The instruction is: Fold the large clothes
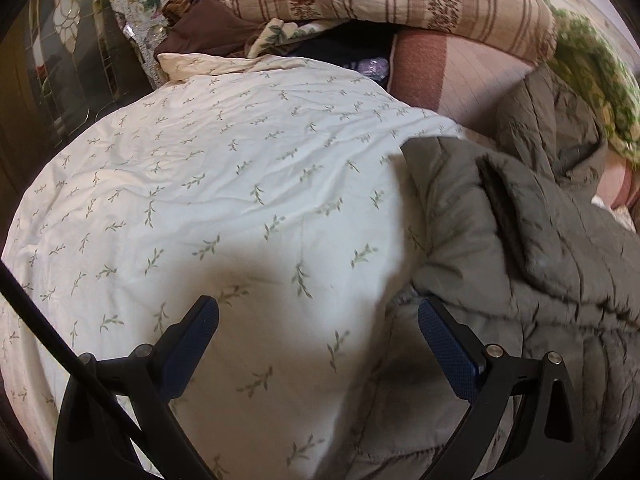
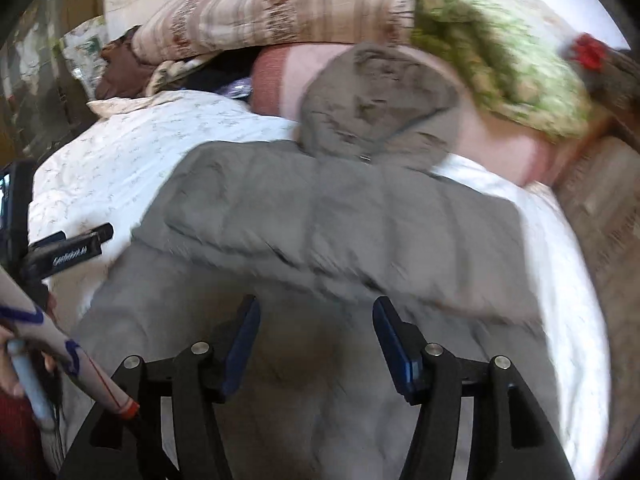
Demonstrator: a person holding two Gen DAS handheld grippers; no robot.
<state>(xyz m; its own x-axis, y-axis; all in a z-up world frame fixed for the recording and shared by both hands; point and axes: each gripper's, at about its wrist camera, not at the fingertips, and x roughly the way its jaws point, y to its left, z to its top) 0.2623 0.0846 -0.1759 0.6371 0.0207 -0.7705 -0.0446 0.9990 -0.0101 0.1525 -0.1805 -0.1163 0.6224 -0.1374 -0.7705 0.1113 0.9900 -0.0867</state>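
Care is called for in choosing the next hold: the grey padded coat (image 2: 320,224) is judged to be partway folded, with one side already laid across its body, so a hem or sleeve edge should be taken near a seam, pinched through one layer only, and carried over low so that the puffed quilting is not dragged out of line.

The coat is spread on the white leaf-printed bedcover (image 1: 208,184), its hood (image 2: 376,100) lying towards the pile of striped bedding (image 2: 260,16) at the far end. In the right wrist view, which is blurred, the right gripper (image 2: 316,340) is held above the coat's lower middle with its jaws roughly half apart; nothing is seen between the blue pads (image 2: 240,344), and no cloth is gripped. In the left wrist view the left gripper (image 1: 318,344) is seen with jaws spread wide and empty. Bare bedcover lies under its left finger, while the coat's near edge (image 1: 404,308) lies just beside the right finger (image 1: 448,344); whether that finger touches the fabric cannot be told.
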